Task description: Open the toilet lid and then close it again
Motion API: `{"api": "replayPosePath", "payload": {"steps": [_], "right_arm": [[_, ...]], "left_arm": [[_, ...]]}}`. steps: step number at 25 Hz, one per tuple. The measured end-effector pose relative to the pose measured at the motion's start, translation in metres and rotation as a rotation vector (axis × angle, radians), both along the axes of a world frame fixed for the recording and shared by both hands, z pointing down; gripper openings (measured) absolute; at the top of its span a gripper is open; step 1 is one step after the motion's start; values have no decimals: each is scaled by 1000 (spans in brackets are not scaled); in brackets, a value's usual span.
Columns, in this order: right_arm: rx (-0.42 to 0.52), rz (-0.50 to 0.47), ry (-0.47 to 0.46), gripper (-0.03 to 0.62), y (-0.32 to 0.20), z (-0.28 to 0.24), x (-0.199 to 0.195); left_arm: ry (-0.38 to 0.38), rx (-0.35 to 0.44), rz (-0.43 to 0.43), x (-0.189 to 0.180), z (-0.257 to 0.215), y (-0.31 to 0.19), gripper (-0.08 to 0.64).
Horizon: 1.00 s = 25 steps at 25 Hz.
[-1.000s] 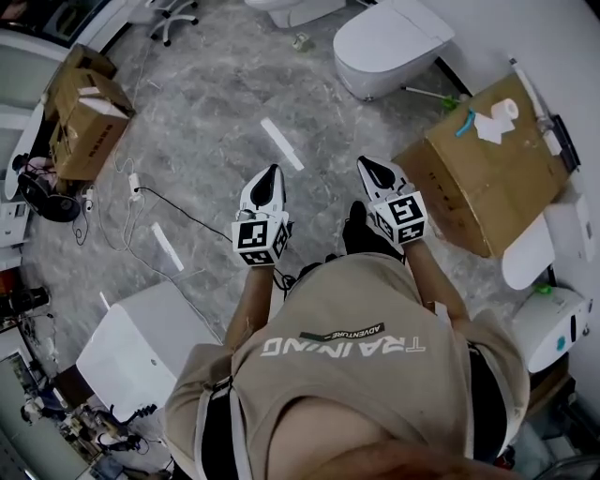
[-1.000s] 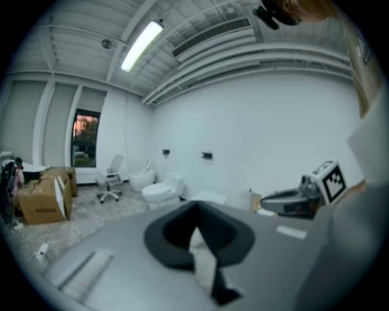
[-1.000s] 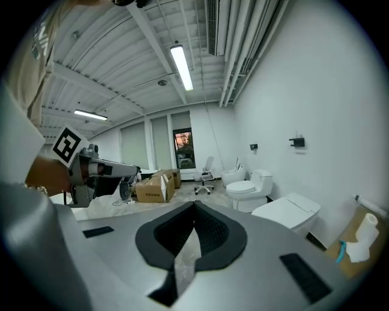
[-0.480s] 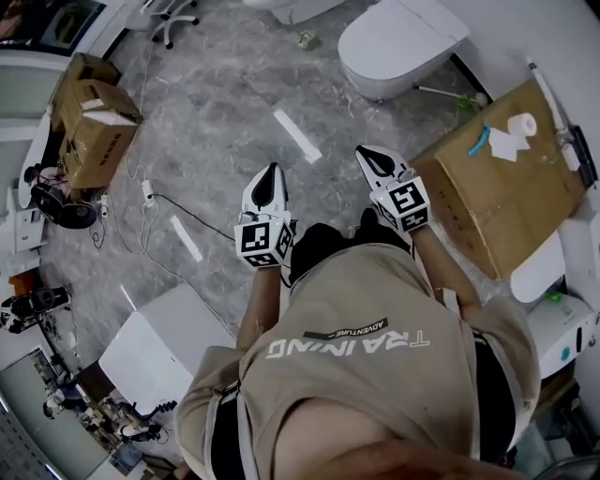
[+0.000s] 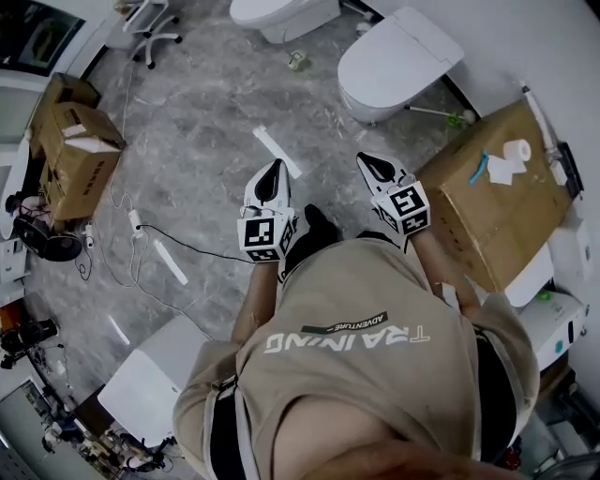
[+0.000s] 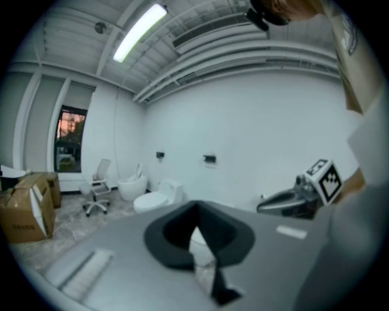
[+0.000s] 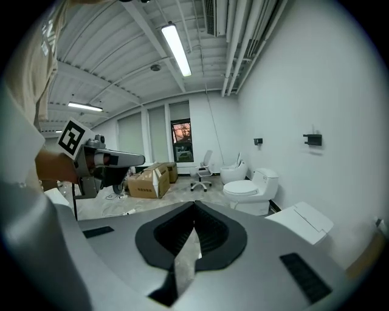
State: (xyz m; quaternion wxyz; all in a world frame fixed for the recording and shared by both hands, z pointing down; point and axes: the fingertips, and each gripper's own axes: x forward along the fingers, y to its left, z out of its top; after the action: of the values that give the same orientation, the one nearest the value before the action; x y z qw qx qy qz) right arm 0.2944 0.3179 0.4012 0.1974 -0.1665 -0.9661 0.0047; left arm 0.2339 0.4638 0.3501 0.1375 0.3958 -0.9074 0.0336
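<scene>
The white toilet (image 5: 394, 58) stands by the far wall with its flat lid down; in the right gripper view the same toilet (image 7: 302, 221) is low at the right. Both grippers are held out in front of the person's chest, over the marble floor and well short of the toilet. My left gripper (image 5: 273, 171) is shut with nothing in it, and its closed tips (image 6: 196, 208) point at the white wall. My right gripper (image 5: 368, 161) is also shut and empty, its tips (image 7: 194, 205) pointing into the room.
A second toilet (image 5: 281, 13) stands further along the wall. A large cardboard box (image 5: 487, 202) at the right carries a paper roll (image 5: 514, 150). More boxes (image 5: 66, 141) are at the left, with an office chair (image 5: 145, 21), cables and white strips (image 5: 276, 151) on the floor.
The person has shifted a little across the floor, so the second toilet now shows at the top. Both grippers stay shut, held in front as before.
</scene>
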Motion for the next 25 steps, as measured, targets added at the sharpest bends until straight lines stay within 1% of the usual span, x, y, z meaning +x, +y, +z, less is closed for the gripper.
{"api": "replayPosePath", "payload": {"steps": [4, 7, 11, 18, 21, 25], "right_arm": [[39, 5, -2, 14, 13, -6, -40], [31, 62, -9, 14, 14, -8, -63], [13, 113, 15, 14, 6, -1, -83], [-3, 141, 7, 14, -17, 7, -141], [-25, 158, 11, 14, -38, 17, -171], [-51, 156, 4, 14, -64, 17, -225]], "left_arm": [[-36, 14, 34, -55, -12, 11, 3], [-36, 10, 33, -93, -9, 23, 3], [-24, 13, 34, -123, -2, 23, 3], [29, -8, 47, -172, 24, -3, 3], [13, -30, 47, -205, 19, -21, 3], [-22, -69, 48, -260, 3, -45, 3]]}}
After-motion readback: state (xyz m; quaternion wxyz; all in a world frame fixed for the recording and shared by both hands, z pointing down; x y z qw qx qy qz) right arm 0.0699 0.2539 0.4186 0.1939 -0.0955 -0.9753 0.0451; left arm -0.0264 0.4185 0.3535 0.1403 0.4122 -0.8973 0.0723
